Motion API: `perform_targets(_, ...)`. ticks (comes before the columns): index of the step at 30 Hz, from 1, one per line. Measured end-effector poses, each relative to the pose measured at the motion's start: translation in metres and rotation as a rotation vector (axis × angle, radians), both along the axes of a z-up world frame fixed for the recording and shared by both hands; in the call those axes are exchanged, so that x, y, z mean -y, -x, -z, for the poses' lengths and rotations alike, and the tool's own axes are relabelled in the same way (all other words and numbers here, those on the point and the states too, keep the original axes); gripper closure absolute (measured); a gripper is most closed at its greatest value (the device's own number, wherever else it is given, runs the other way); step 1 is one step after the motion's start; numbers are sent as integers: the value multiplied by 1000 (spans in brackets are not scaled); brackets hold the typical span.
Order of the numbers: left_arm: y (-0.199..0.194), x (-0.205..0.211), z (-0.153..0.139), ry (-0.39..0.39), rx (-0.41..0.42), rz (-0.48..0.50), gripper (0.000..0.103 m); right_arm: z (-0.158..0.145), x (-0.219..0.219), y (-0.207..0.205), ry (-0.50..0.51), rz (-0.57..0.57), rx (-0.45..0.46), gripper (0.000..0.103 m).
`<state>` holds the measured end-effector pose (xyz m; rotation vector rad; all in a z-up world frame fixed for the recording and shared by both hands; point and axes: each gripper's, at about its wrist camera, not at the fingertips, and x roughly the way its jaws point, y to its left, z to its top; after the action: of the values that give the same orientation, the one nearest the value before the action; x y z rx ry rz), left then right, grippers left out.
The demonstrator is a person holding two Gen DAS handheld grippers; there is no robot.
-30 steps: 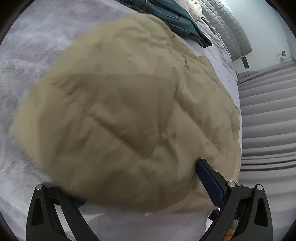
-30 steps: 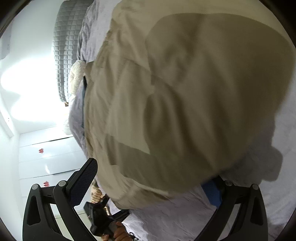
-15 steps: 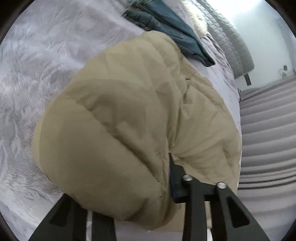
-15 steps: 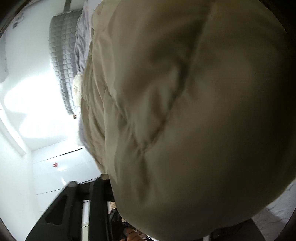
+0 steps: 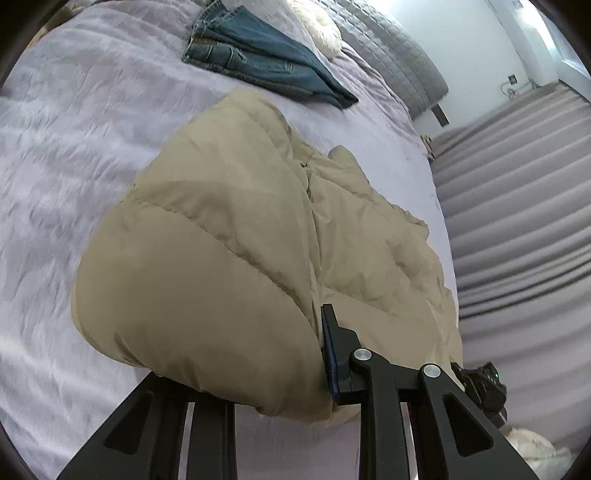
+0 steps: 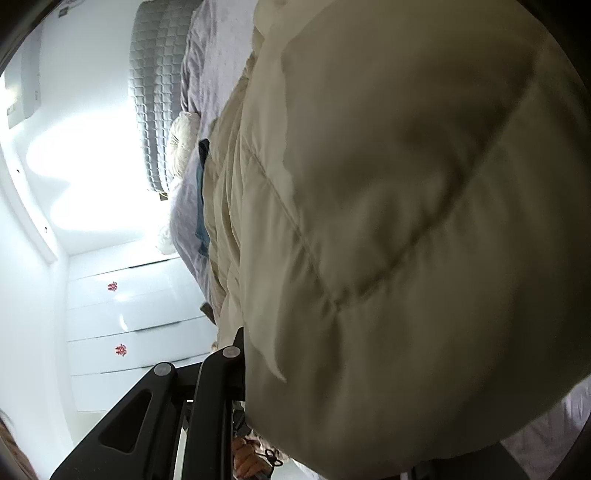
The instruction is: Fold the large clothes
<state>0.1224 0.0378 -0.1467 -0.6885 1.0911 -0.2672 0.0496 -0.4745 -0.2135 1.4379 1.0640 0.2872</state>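
A beige quilted puffer jacket (image 5: 229, 251) lies bunched on the lilac bedspread (image 5: 66, 155). In the left wrist view my left gripper (image 5: 266, 373) has a thick fold of the jacket's near edge between its jaws, which are closing. The blue pad (image 5: 328, 354) of its right finger presses into the fabric, and the other finger is buried under the fold. In the right wrist view the jacket (image 6: 406, 221) fills most of the picture. My right gripper (image 6: 332, 391) is closing on its padded edge. Only its left finger (image 6: 225, 373) shows, tight against the fabric.
Folded blue jeans (image 5: 258, 62) lie further up the bed, next to a fluffy cream cushion (image 5: 317, 26) and a grey quilted headboard (image 5: 399, 62). Grey ribbed flooring (image 5: 517, 206) runs along the bed's right side. White cupboard fronts (image 6: 129, 314) and a person's hand (image 6: 245, 458) appear in the right wrist view.
Both grippers went from wide open around the jacket's edge to closed on it. The gripped edge has lifted off the bedspread, and more of the bed shows in the left wrist view.
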Motion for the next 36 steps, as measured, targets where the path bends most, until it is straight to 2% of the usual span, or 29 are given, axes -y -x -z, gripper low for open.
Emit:
perform_targets(10, 77, -6, 14, 42, -127, 101, 77, 13, 15, 74, -53, -38, -59, 81)
perform_targets(14, 85, -8, 33, 57, -183, 98, 77, 23, 21, 66, -15, -69, -82, 79)
perform_targets(18, 81, -6, 40, 60, -207, 84, 77, 23, 21, 46, 66, -128, -97, 68)
perform_targets(20, 78, -1, 35, 34, -207, 96, 77, 21, 22, 42, 86, -136, -119, 64)
perform_targets(22, 75, 6, 25, -17, -210, 124, 77, 18, 26, 41, 111, -141, -144, 54)
perform_targets(23, 75, 9, 21, -34, -211, 135, 77, 14, 28, 42, 130, -142, -158, 53)
perform_targets(30, 80, 16, -18, -194, -192, 215, 77, -11, 39, 39, 220, -127, -184, 52)
perform_targets(34, 83, 16, -42, -270, -176, 219, 77, -16, 38, 37, 248, -104, -201, 52)
perform_targets(36, 85, 12, -49, -294, -169, 210, 77, -15, 35, 51, 253, -99, -220, 52)
